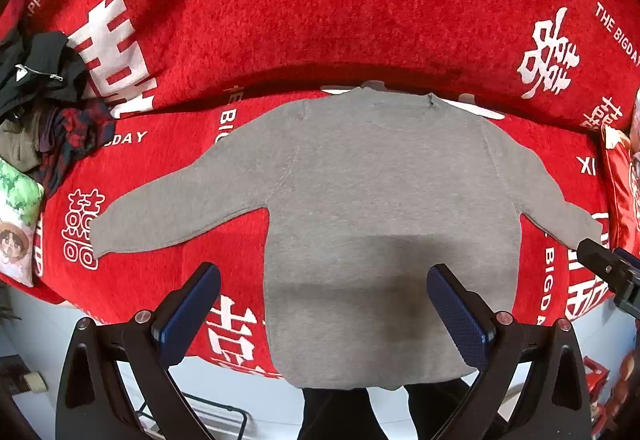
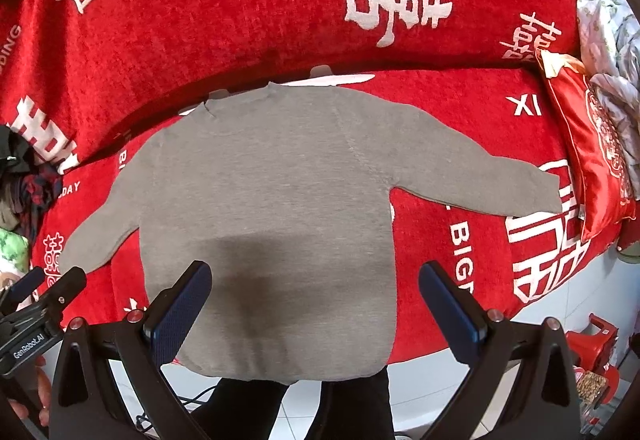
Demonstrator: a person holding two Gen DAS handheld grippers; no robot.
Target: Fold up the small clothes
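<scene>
A grey long-sleeved sweater point(image 1: 384, 200) lies flat on a red sofa seat point(image 1: 168, 292), both sleeves spread out and its hem hanging over the front edge. The right wrist view shows the same sweater point(image 2: 272, 208) from further right. My left gripper point(image 1: 324, 300) hovers open above the lower left part of the sweater, with nothing between its blue-padded fingers. My right gripper point(image 2: 314, 300) hovers open above the hem's middle, also holding nothing. Each gripper appears at the edge of the other's view: the right gripper point(image 1: 612, 272) and the left gripper point(image 2: 44, 292).
A heap of dark clothes point(image 1: 48, 108) and a printed cushion point(image 1: 18, 216) sit at the sofa's left end. A red satin cushion point(image 2: 592, 144) and floral fabric point(image 2: 608, 24) occupy the right end. The red backrest point(image 1: 320, 0) rises behind. A person's dark trouser legs point(image 2: 300, 408) stand on pale floor tiles.
</scene>
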